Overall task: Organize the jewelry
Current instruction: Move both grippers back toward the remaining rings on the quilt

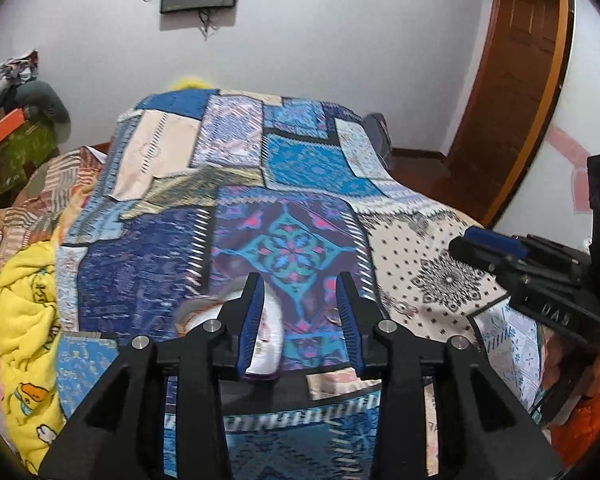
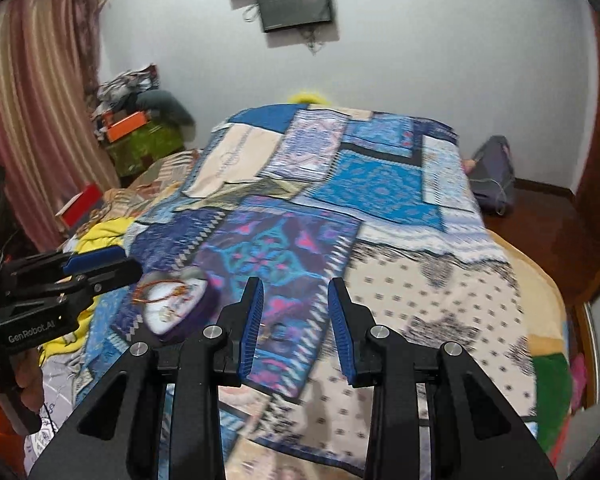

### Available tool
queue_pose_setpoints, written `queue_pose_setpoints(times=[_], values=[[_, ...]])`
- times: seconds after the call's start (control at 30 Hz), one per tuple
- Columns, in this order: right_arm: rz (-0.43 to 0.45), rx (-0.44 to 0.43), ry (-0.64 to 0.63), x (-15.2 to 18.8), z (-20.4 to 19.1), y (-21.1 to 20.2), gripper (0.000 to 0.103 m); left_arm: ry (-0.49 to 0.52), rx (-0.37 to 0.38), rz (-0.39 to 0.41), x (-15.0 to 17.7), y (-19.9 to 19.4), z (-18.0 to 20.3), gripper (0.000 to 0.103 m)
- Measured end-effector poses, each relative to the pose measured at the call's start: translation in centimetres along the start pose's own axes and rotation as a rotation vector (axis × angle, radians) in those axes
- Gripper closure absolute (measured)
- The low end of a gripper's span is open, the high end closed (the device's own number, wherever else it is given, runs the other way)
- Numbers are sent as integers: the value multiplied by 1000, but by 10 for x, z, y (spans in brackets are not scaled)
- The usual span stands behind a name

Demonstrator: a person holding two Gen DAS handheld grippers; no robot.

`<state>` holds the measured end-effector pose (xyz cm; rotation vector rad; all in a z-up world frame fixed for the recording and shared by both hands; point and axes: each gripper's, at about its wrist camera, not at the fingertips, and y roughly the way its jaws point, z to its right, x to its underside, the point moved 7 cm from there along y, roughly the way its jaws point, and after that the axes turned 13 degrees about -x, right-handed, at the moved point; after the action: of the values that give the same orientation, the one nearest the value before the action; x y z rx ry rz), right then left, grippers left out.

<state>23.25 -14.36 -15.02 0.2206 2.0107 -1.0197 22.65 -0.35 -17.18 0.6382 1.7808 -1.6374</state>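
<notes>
- Since both grippers hover above the bed with nothing in them, I judge the step in hand to be picking up the next loose piece, so line up the approach before closing
- The right gripper [image 2: 296, 320] has its blue pads partly apart and empty; a small dark ring [image 2: 278, 330] lies on the quilt [image 2: 380, 184] between its fingers, nearer the left-hand one, too blurred to name more exactly
- To take it cleanly, centre the ring between the pads and bring the tips down onto the cloth, because such a thin thing on soft fabric probably slips out of a high or skewed pinch
- The left gripper [image 1: 300, 320] also stands partly open and grips nothing; the box sits behind its left-hand finger rather than between the pads
- The heart-shaped box [image 2: 184, 330], purple-walled with a pale lining, rests on the quilt just left of the right gripper, and orange-gold strands [image 2: 156, 294] already lie across it
- Carry the ring low over that box and let go only once above the lining; the left gripper could steady the wall if the soft bed lets it tip
- Further up, the quilt shows no other jewelry that I can make out
</notes>
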Motion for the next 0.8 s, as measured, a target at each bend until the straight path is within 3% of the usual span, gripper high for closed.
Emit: queue_pose_setpoints(times=[0.33,0.8], values=[[-54,49,88,29,50,-4,73,62,54,-121,31,39,44,66],[-212,-34,111,71,57,35,73,85,81,-249,70,82,63,66]])
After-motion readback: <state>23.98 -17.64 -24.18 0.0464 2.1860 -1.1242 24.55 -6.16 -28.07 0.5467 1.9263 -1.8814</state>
